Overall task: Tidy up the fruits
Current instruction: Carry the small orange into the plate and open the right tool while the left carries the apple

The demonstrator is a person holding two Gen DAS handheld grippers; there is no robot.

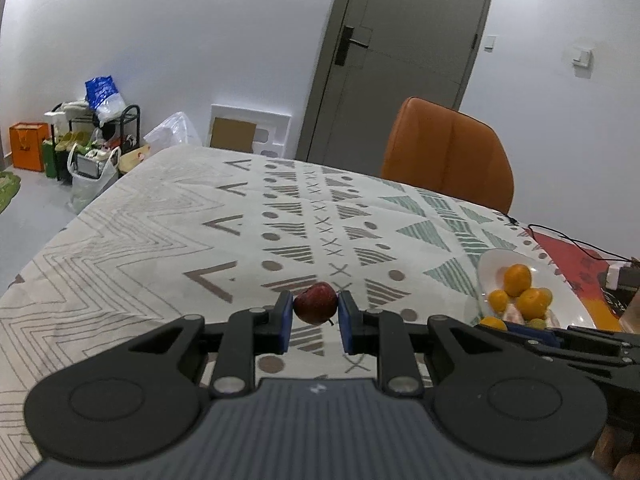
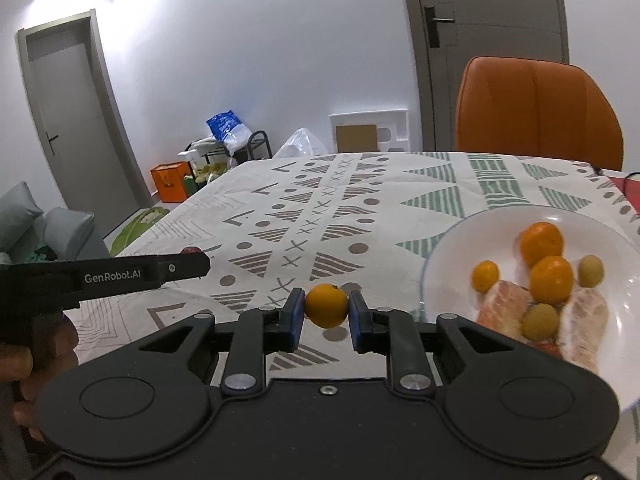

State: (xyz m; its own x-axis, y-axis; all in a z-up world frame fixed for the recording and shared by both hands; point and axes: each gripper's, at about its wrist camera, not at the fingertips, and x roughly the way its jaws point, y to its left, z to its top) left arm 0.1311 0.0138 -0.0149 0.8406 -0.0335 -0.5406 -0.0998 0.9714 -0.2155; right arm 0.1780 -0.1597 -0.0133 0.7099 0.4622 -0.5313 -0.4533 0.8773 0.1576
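Observation:
My left gripper is shut on a dark red apple and holds it above the patterned tablecloth. My right gripper is shut on a small orange, just left of the white plate. The plate holds several oranges, two green fruits and pale peeled fruit pieces. The plate also shows at the right of the left wrist view, with the right gripper's arm in front of it. The left gripper shows side-on at the left of the right wrist view.
The table wears a patterned cloth. An orange chair stands at the far side. A black cable and a red mat lie at the right. Bags and a rack stand on the floor at the left.

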